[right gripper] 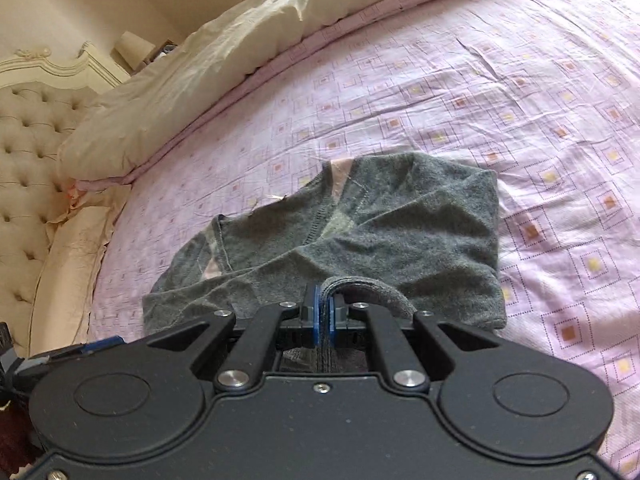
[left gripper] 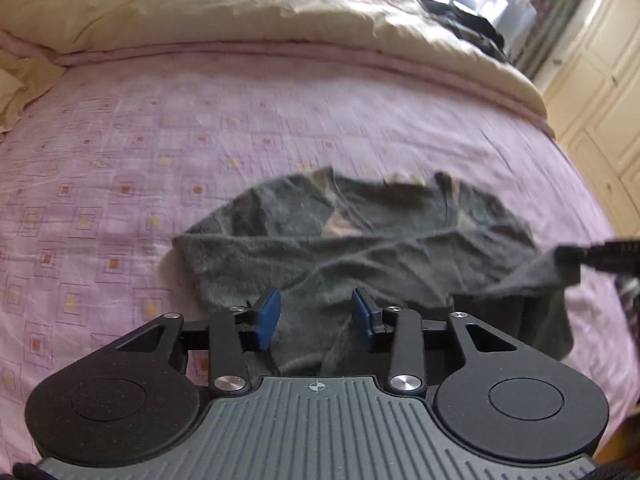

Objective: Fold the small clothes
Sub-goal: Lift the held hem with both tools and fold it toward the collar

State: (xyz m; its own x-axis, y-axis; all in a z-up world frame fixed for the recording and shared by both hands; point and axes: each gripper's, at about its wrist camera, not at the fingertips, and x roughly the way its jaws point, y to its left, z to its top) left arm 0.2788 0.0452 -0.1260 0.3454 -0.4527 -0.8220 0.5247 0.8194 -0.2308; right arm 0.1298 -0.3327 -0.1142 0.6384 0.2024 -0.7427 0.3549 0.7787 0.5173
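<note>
While the grey knit garment (right gripper: 360,224) lies crumpled on the pink patterned bedspread (right gripper: 520,100), its near edge is gathered up into the right tool (right gripper: 323,312), whose blue pads are pressed together on a ribbed fold of the cloth; the rest of the garment spreads away ahead of that tool, neckline and pale pink patches toward the upper left in the right wrist view. From the left wrist view the same garment (left gripper: 340,240) sits just ahead of and beneath the left tool (left gripper: 316,316), whose blue pads (left gripper: 269,316) stand spread apart with grey cloth showing in the gap between them, not pinched. At the right edge of that view the right tool (left gripper: 592,256) lifts a corner of the garment off the bed. Beyond the garment a cream duvet (left gripper: 200,8) is bunched along the far side of the bedspread, and a tufted cream headboard (right gripper: 28,152) stands at the left in the right wrist view.
</note>
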